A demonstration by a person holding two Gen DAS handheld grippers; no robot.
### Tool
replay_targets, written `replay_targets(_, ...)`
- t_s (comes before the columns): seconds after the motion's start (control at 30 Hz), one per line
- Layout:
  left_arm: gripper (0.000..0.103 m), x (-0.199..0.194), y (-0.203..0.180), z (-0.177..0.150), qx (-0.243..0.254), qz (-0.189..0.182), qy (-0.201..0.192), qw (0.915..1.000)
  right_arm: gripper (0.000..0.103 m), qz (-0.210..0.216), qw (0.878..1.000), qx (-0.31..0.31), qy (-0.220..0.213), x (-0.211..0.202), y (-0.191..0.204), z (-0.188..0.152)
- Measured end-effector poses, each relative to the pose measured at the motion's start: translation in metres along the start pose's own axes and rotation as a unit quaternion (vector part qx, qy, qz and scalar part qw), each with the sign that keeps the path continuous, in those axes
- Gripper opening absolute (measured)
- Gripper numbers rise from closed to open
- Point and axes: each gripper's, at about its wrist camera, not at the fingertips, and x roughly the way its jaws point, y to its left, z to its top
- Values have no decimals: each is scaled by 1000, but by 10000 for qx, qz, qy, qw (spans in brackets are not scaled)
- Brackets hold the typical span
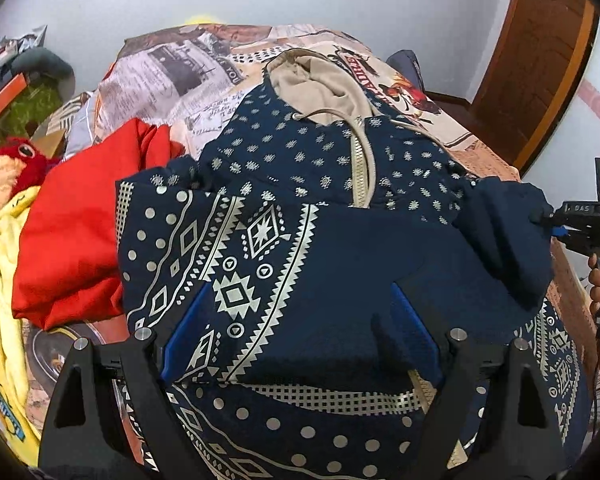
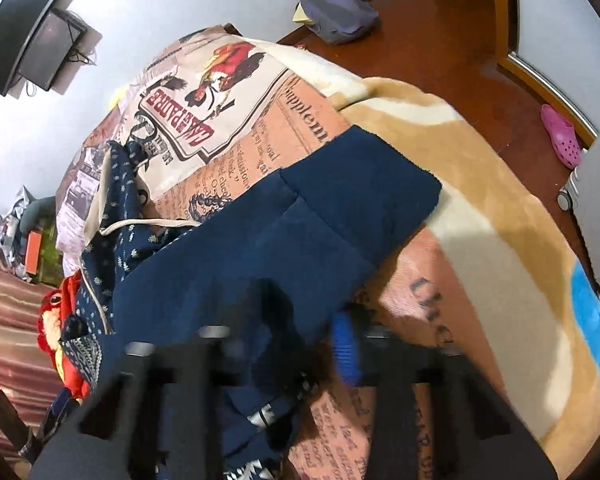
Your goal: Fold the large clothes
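Observation:
A navy hoodie [image 1: 320,184] with white tribal print and a beige hood [image 1: 320,84] lies on the bed. One printed sleeve is folded across its chest. My left gripper [image 1: 300,320] is open, its blue pads straddling that folded sleeve. My right gripper [image 1: 556,224] shows at the right edge, pinching the plain navy sleeve cuff [image 1: 508,216]. In the right wrist view the navy sleeve [image 2: 300,232] runs out from between the blurred fingers of the right gripper [image 2: 300,344].
A red garment [image 1: 80,232] and a yellow one [image 1: 4,300] lie left of the hoodie, with a red plush toy [image 1: 12,164]. The bed has a newspaper-print cover [image 2: 228,120] and a tan blanket [image 2: 480,200]. A bag [image 2: 336,8] and pink shoe [image 2: 560,136] lie on the floor.

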Motion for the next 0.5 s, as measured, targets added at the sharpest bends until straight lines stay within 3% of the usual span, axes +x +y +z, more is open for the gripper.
replay_targets(0.03, 88, -1, 2, 0, -16, 14, 5, 10000, 9, 12, 10000, 7, -26, 1, 2, 0)
replay_targets(0.2, 88, -15, 10, -3, -2, 86, -145, 9999, 6, 58, 9977, -535, -422, -23, 34, -1)
replay_targets(0.5, 88, -55, 38, -6, -262, 158, -539, 9981, 5, 847, 9783, -1687, -853, -90, 152, -17)
